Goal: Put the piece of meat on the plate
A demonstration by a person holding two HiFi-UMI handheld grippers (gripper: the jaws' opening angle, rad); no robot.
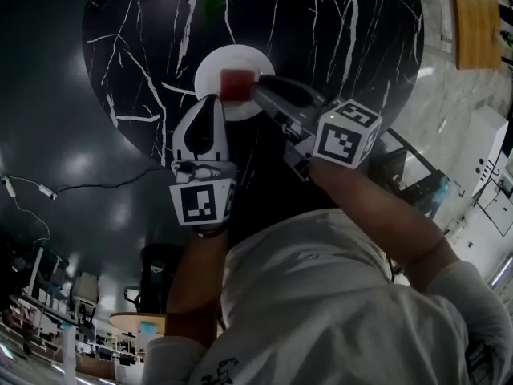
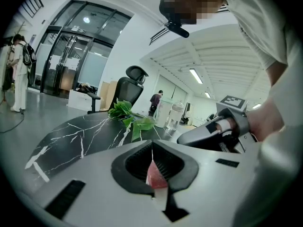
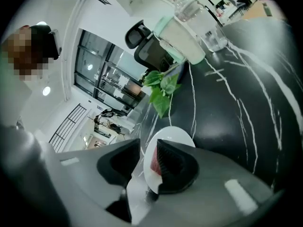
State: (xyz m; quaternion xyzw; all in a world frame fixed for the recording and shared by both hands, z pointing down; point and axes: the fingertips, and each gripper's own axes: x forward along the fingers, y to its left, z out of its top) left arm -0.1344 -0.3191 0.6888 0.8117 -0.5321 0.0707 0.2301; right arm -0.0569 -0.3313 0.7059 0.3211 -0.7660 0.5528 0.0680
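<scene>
A red piece of meat (image 1: 236, 84) lies on a white plate (image 1: 210, 69) on the round black marble table (image 1: 337, 22). My right gripper (image 1: 258, 89) sits just right of the meat, dark jaws pointing at it. In the right gripper view its jaws (image 3: 149, 148) stand open, with the plate (image 3: 176, 134) and the meat (image 3: 154, 163) showing in the gap, close to the right pad. My left gripper (image 1: 213, 101) is below-left of the plate, its tips together. Through the narrow slit of its jaws (image 2: 152, 145) the meat (image 2: 156, 176) shows; the right gripper (image 2: 208, 134) is beside it.
A leafy green sprig (image 2: 130, 115) lies on the table beyond the plate, also the sprig (image 3: 163, 86) in the right gripper view. A pale lidded jug (image 3: 182, 34) and a glass stand further back. An office chair (image 2: 128, 86) is behind the table.
</scene>
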